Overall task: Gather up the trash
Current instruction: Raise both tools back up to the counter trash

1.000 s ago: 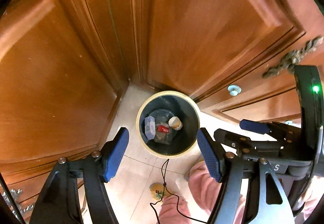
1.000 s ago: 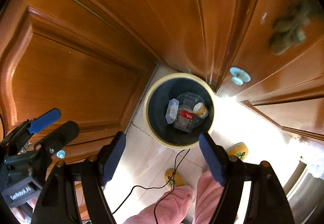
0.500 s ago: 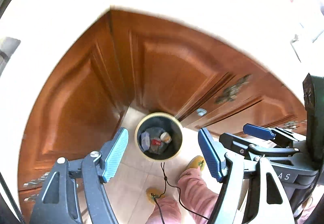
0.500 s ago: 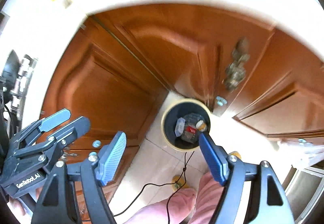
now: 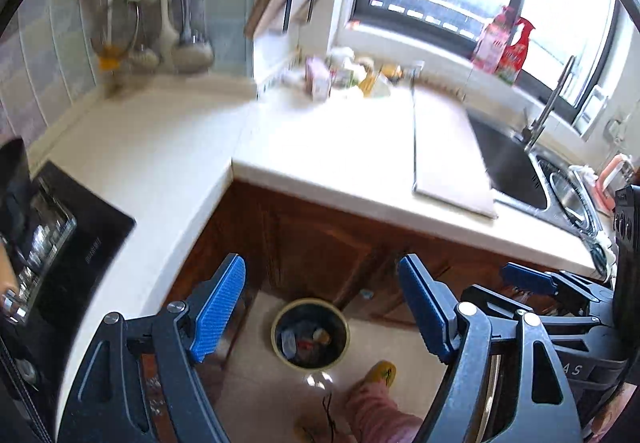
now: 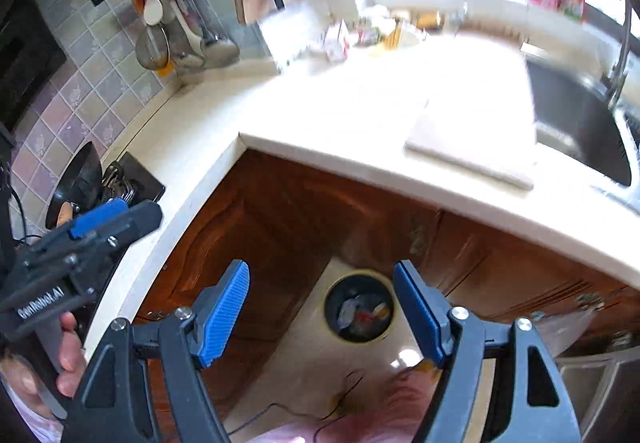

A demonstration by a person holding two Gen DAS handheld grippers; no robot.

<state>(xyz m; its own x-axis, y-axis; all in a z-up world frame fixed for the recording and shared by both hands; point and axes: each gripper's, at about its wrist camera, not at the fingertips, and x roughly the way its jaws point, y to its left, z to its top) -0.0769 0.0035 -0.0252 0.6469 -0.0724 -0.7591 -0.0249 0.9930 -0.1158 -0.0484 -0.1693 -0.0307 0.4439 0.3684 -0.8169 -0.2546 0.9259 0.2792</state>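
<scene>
Since a second earlier both grippers had risen from just over the bin to above counter height, so the bin [image 5: 310,333] had shrunk to a small circle on the floor and the counter [image 5: 320,155] had come into view.

The bin stood on the pale floor tiles in the inner corner of the brown cabinets [image 6: 280,227], under the counter's edge. Inside it lay trash [image 6: 360,313]: a clear wrapper, something red, and a small pale round piece. A pink-clad leg [image 5: 372,411] and a yellow slipper [image 5: 382,371] were just beside the bin, with a thin black cord [image 6: 280,411] trailing on the tiles near them.

The left gripper [image 5: 320,307] hung high above the bin, its jaws opening, nothing between them. The right gripper [image 6: 320,307] was also high above the bin, its jaws wide apart and empty.

Up and beyond the bin, a cutting board [image 5: 452,159] lay on the counter beside the sink [image 5: 516,171]. A stove [image 5: 64,235] sat on the counter's left arm. Utensils [image 5: 160,15] hung on the tiled wall behind, blurred.
</scene>
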